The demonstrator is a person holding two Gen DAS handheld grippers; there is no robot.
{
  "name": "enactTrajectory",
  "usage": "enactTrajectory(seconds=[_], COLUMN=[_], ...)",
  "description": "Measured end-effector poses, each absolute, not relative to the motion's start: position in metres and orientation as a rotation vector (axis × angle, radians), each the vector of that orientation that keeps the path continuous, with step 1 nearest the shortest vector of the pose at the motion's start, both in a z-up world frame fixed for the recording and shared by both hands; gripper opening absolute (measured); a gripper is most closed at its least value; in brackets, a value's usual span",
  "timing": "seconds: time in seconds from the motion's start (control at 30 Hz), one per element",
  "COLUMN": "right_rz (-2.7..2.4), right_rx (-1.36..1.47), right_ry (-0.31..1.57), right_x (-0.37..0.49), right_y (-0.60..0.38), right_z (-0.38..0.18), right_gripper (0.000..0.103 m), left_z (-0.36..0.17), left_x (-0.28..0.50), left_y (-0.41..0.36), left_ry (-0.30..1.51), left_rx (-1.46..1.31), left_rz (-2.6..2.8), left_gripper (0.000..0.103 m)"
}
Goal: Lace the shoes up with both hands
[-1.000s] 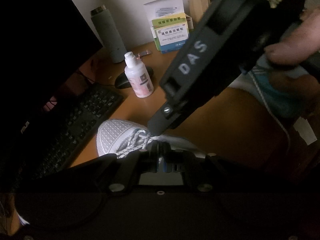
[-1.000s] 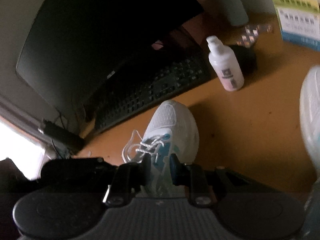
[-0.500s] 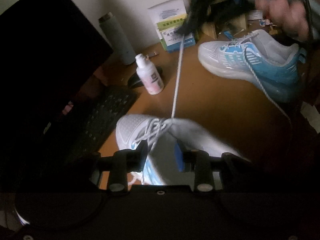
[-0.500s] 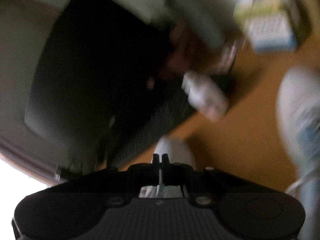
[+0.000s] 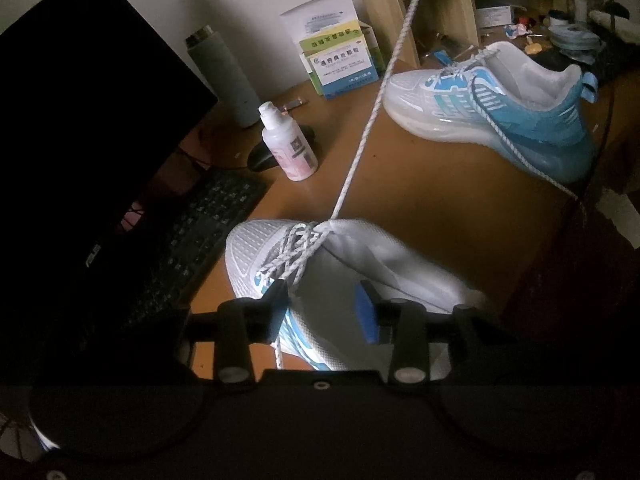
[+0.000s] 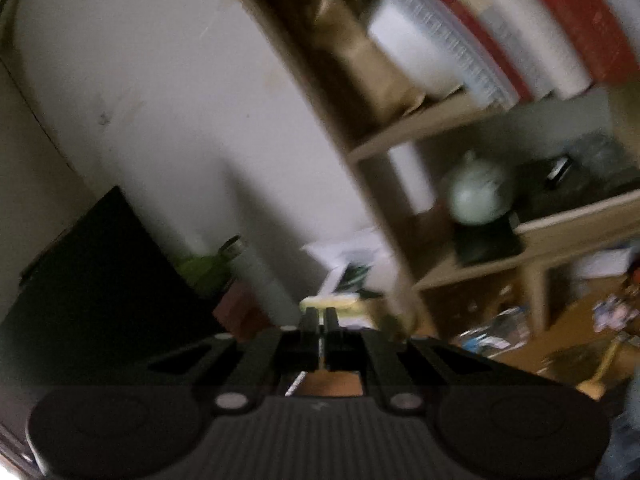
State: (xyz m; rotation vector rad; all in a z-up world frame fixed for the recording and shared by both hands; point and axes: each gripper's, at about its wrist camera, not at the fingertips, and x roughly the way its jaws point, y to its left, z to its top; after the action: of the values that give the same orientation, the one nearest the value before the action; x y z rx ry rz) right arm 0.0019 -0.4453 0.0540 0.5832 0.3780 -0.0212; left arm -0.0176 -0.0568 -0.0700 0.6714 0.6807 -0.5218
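Note:
A white and blue shoe [image 5: 256,248] lies on the wooden desk [image 5: 432,208] just ahead of my left gripper [image 5: 324,304], which is open and straddles the shoe's tongue. One white lace [image 5: 368,120] runs taut from the eyelets up and out of the top of the left wrist view. A loose lace end [image 5: 277,354] hangs by the left finger. My right gripper [image 6: 319,322] is raised high, shut on the lace [image 6: 295,385], whose end shows below its fingers. A second matching shoe [image 5: 492,112] lies at the far right.
A white spray bottle [image 5: 288,144], a dark mouse [image 5: 264,156], a keyboard [image 5: 180,248] and a monitor [image 5: 88,152] stand to the left. A grey flask [image 5: 224,76] and a medicine box [image 5: 340,64] stand by the wall. A cluttered shelf [image 6: 460,184] is at the right.
My right gripper closed on the lace and pulled it up and away, out of the left wrist view. The lace is now taut. My left gripper opened wider over the shoe.

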Motion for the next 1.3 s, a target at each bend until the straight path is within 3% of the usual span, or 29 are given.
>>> enactTrajectory(seconds=[0.27, 0.5, 0.7, 0.8, 0.87, 1.1, 1.13, 1.17, 1.2, 1.3], right_rz=[0.057, 0.531, 0.716, 0.76, 0.786, 0.801, 0.797, 0.789, 0.779, 0.754], right_rx=[0.575, 0.609, 0.619, 0.591, 0.558, 0.505, 0.516, 0.526, 0.534, 0.529], right_ry=[0.407, 0.649, 0.749, 0.77, 0.782, 0.79, 0.788, 0.783, 0.774, 0.744], right_x=[-0.007, 0.029, 0.046, 0.048, 0.048, 0.046, 0.047, 0.047, 0.047, 0.043], right_y=[-0.427, -0.309, -0.252, -0.242, -0.237, -0.233, -0.233, -0.234, -0.236, -0.247], right_z=[0.052, 0.017, -0.005, -0.004, -0.003, 0.0, 0.001, 0.003, 0.004, 0.007], right_gripper=[0.002, 0.002, 0.002, 0.002, 0.002, 0.007, 0.009, 0.02, 0.025, 0.026], left_z=[-0.06, -0.015, 0.003, 0.004, 0.004, 0.004, 0.004, 0.004, 0.004, 0.003], left_x=[-0.018, -0.013, -0.004, -0.003, -0.003, 0.004, 0.006, 0.008, 0.01, 0.016], left_y=[-0.05, -0.045, -0.038, -0.037, -0.036, -0.025, -0.02, -0.016, -0.011, 0.002], left_ry=[0.693, 0.669, 0.665, 0.662, 0.662, 0.67, 0.676, 0.681, 0.686, 0.704], left_rx=[0.607, 0.323, 0.137, 0.133, 0.148, 0.108, 0.085, 0.06, 0.032, -0.071], left_rz=[-0.517, -0.644, -0.666, -0.648, -0.638, -0.616, -0.604, -0.593, -0.582, -0.56], left_gripper=[0.038, 0.038, 0.036, 0.024, 0.005, 0.002, 0.002, 0.002, 0.002, 0.002])
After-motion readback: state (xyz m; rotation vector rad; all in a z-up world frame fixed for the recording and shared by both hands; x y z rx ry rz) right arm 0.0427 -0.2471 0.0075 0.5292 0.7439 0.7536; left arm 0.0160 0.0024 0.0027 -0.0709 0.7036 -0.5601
